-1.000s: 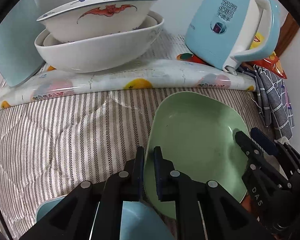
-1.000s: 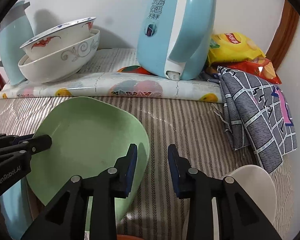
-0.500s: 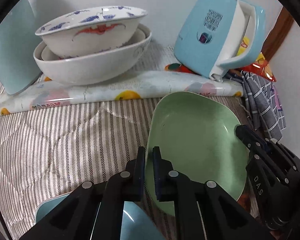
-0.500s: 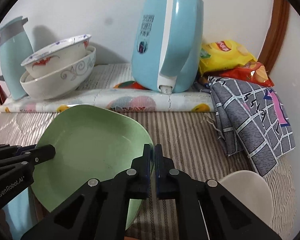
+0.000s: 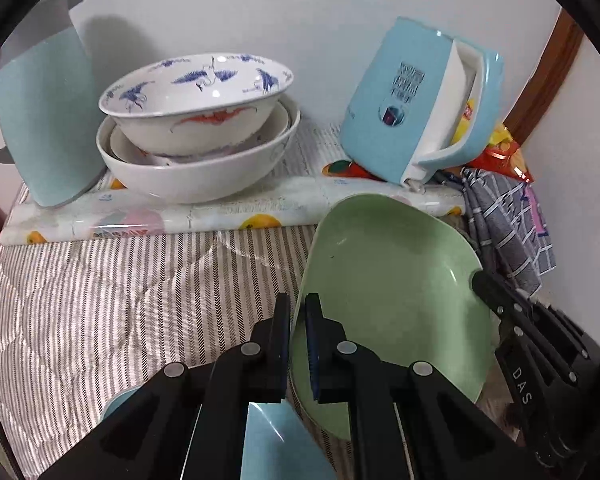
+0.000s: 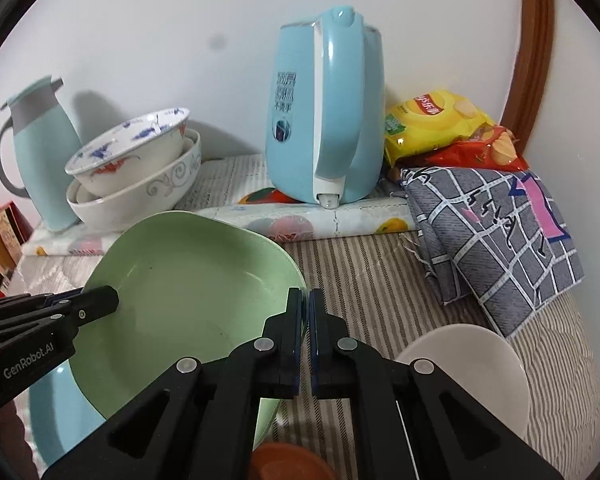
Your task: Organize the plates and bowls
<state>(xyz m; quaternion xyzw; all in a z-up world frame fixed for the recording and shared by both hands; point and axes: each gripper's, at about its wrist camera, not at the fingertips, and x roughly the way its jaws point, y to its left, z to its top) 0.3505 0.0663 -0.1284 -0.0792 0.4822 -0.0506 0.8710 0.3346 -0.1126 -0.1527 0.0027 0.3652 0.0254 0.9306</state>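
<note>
A pale green plate (image 5: 388,292) is held tilted above the striped cloth, also seen in the right wrist view (image 6: 188,280). My left gripper (image 5: 297,312) is shut on its left rim. My right gripper (image 6: 305,308) is shut on its right rim. Each gripper shows in the other's view, the right one (image 5: 500,300) and the left one (image 6: 96,300). A light blue plate (image 6: 56,412) lies under the green one. Stacked white bowls (image 5: 196,128) with blue and red patterns stand at the back left. A white plate (image 6: 472,372) and an orange dish (image 6: 292,460) lie near my right gripper.
A light blue kettle (image 6: 324,128) stands at the back on a fruit-print mat (image 5: 220,208). A blue thermos jug (image 5: 44,100) stands at the far left. A grey checked cloth (image 6: 492,232) and snack bags (image 6: 436,120) lie at the right by the wall.
My right gripper closed on the green plate's rim. Both grippers have lifted and tilted the plate up off the cloth and pulled back from the bowls and kettle.
</note>
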